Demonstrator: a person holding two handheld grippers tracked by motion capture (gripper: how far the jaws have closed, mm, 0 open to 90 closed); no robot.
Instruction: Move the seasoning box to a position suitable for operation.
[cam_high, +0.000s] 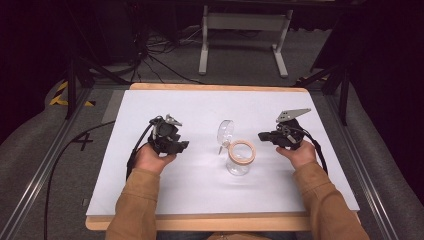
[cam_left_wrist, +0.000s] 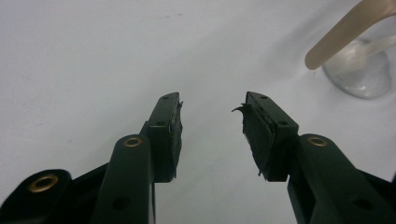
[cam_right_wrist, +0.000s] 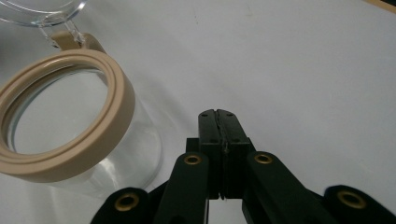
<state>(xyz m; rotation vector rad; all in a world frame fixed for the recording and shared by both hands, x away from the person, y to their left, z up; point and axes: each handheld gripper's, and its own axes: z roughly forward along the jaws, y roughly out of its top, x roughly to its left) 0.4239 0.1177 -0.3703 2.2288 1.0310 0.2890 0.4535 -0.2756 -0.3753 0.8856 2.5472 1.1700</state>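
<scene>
White table (cam_high: 150, 190), dark room; an open jar (cam_high: 239, 159) stood mid-table, lid (cam_high: 225, 131) swung back toward the far edge. Left gripper (cam_high: 181, 145) spread and empty, right gripper (cam_high: 262, 135) pressed together, empty. Best to steady the glass before swinging the lid shut.

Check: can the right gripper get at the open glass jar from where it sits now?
Probably yes. The right gripper points at the glass jar from the side, with bare table between them. Its jaws are shut, so they must open first. The lid is tipped back, clear of the rim.
</scene>
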